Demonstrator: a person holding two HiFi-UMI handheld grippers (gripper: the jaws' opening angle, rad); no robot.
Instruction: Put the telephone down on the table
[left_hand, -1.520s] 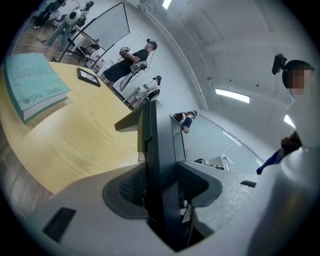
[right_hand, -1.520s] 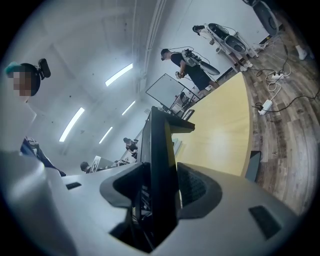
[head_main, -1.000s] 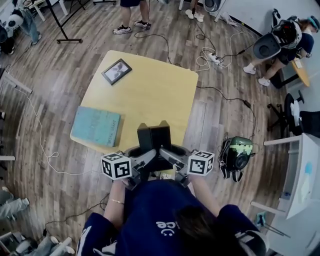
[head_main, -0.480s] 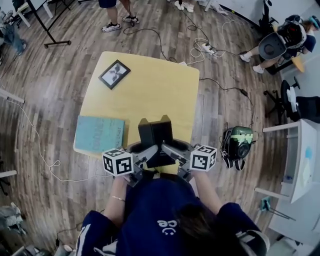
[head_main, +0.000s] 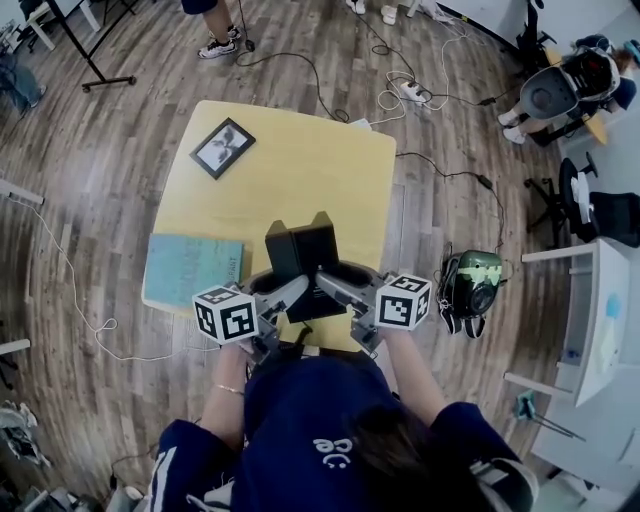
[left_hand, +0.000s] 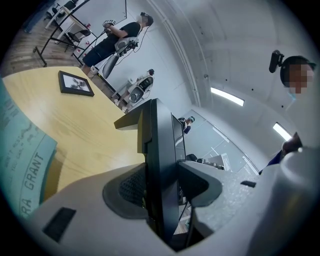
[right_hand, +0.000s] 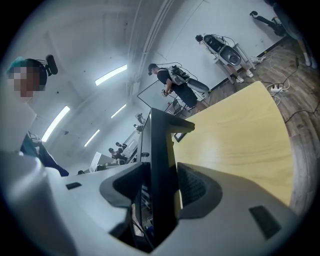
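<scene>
A black telephone (head_main: 300, 255) stands on edge above the near edge of the yellow table (head_main: 300, 170), held from both sides. My left gripper (head_main: 283, 297) is shut on its left part and my right gripper (head_main: 337, 290) is shut on its right part. In the left gripper view the telephone (left_hand: 161, 150) runs as a dark slab between the grey jaws of the left gripper (left_hand: 160, 192), which press on both faces. The right gripper view shows the same: the telephone (right_hand: 160, 145) is clamped in the right gripper (right_hand: 161, 190). Its underside is hidden.
A teal book (head_main: 193, 272) lies at the table's near left corner, and a black picture frame (head_main: 222, 147) at the far left. A green and black bag (head_main: 478, 285) sits on the wood floor to the right. Cables, chairs and people's feet ring the table.
Both grippers have carried the telephone a little forward over the table's near edge. Both grips look the same.
</scene>
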